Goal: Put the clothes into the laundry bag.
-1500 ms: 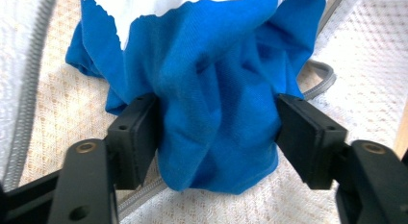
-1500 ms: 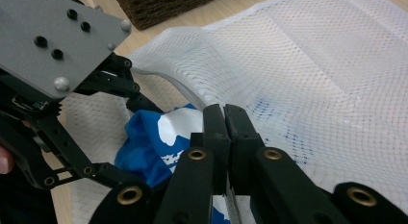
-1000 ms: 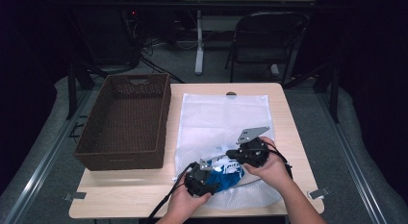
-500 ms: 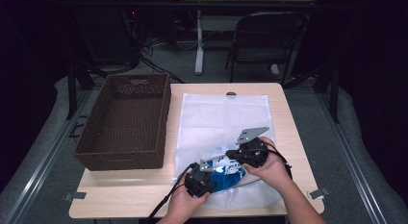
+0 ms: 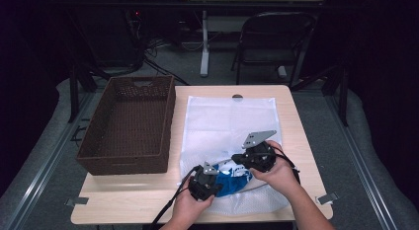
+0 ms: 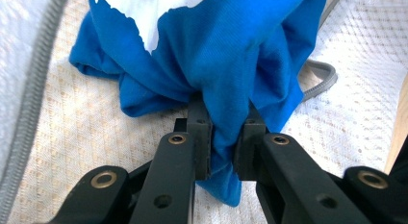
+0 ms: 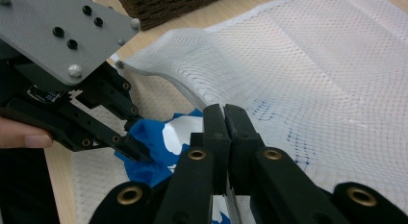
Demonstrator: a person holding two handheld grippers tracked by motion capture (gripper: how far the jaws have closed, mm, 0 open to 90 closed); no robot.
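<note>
Both forearms come in from the near edge of the worktop (image 5: 148,210), hands low and close together over the near end of a white mesh laundry bag (image 5: 227,121) that lies flat along the right half of the surface. The left hand (image 5: 188,208) wraps the body of the left tool (image 5: 213,176), which points right and slightly away. The right hand (image 5: 279,173) cups the right tool (image 5: 237,158) from the right side, so that this tool points left toward the other; its grey three-cornered plate tilts up on top.

The left tool's jaws have just been closing, and they now pinch a bunched fold of the blue garment (image 6: 226,56), with cloth squeezed between the pads and hanging out below them. The right tool (image 7: 224,116) is clenched; its jaws meet on the edge of the bag's mesh, holding the top layer up at the opening, as far as I can tell.

The blue garment, which has white patches, sits at the bag's near opening, half under the lifted mesh and between the two tools. The bag's grey zipper (image 6: 29,89) runs along the edge beside it.

To the left of the bag stands a brown wicker basket (image 5: 128,161), just beside it. Beyond the far edge stands a dark folding chair (image 5: 276,37).
</note>
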